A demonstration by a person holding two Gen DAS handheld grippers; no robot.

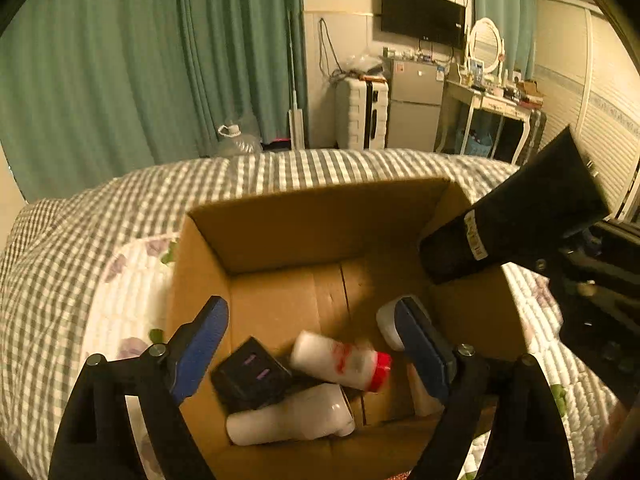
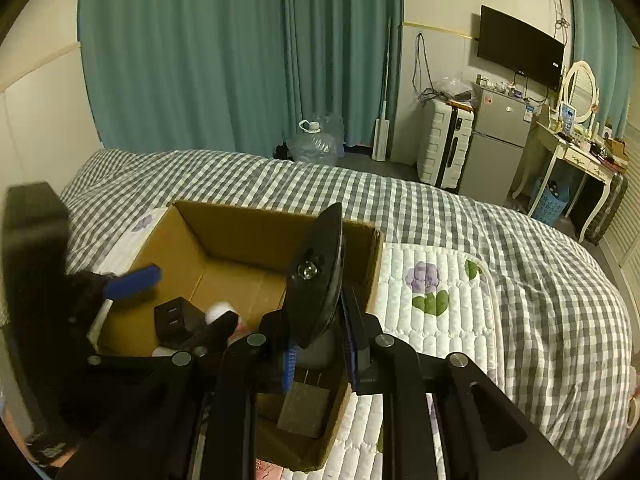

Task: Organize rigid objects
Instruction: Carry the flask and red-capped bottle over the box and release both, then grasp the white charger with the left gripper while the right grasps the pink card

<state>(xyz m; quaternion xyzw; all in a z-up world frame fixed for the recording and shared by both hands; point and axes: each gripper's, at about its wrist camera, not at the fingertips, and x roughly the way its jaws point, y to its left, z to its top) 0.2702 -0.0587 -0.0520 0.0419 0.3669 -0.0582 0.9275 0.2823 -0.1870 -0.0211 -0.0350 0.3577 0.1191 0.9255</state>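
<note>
An open cardboard box (image 1: 304, 220) sits on the bed; it also shows in the right wrist view (image 2: 240, 236). Inside lie a white bottle with a red cap (image 1: 340, 360), a larger white bottle (image 1: 292, 416), a black charger block (image 1: 250, 374) and a white object (image 1: 390, 320). My left gripper (image 1: 312, 344) is open and empty, hovering over the box. My right gripper (image 2: 318, 344) is shut on a black tube (image 2: 318, 276), seen in the left wrist view (image 1: 516, 216) tilted cap-down over the box's right edge.
The bed has a grey checked cover (image 2: 440, 208) and a white quilted mat with purple flowers (image 2: 432, 292). Behind stand teal curtains (image 2: 240, 52), a water jug (image 2: 314, 144), a white suitcase (image 2: 444, 148), a small fridge (image 2: 496, 140) and a dressing table (image 2: 576, 152).
</note>
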